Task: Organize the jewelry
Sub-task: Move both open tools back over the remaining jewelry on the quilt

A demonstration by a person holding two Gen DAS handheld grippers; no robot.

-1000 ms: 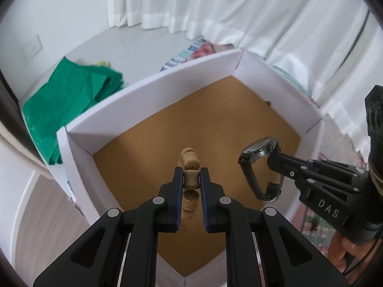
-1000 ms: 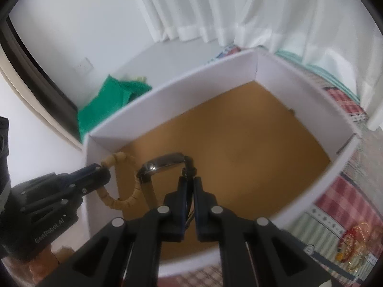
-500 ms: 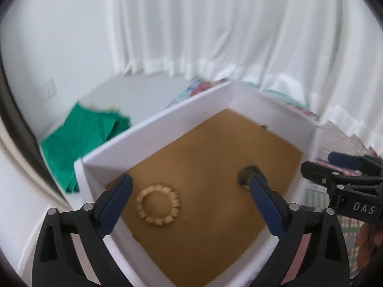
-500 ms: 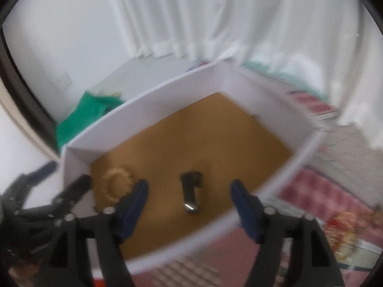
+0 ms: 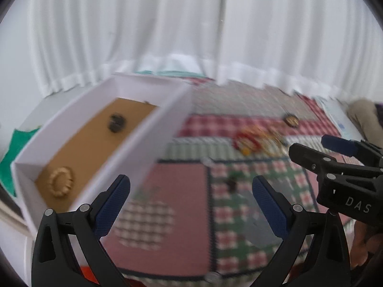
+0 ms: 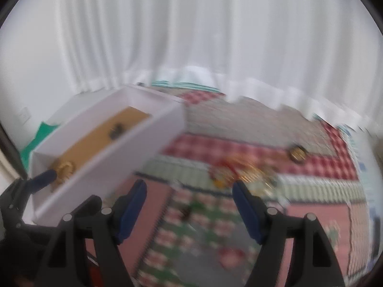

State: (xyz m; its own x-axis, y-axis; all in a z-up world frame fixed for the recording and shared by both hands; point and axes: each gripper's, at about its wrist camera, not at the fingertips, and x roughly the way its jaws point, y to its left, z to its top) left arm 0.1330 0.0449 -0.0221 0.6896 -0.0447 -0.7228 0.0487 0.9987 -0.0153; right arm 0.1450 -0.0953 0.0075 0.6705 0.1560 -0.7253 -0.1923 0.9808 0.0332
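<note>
bracelet (image 5: 61, 184), watch (image 5: 116, 122) in box (image 5: 134, 153) | box left on cloth (image 5: 182, 196) | trinkets (image 5: 258, 140) right

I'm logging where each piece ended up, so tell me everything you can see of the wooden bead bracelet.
The wooden bead bracelet is a closed ring of pale tan, chunky beads that look like wood. It lies flat on the brown floor of the white box, in the near left corner, close to the walls. The dark watch lies apart from it, farther along the floor. No tool touches it. Blur hides finer detail.
</note>
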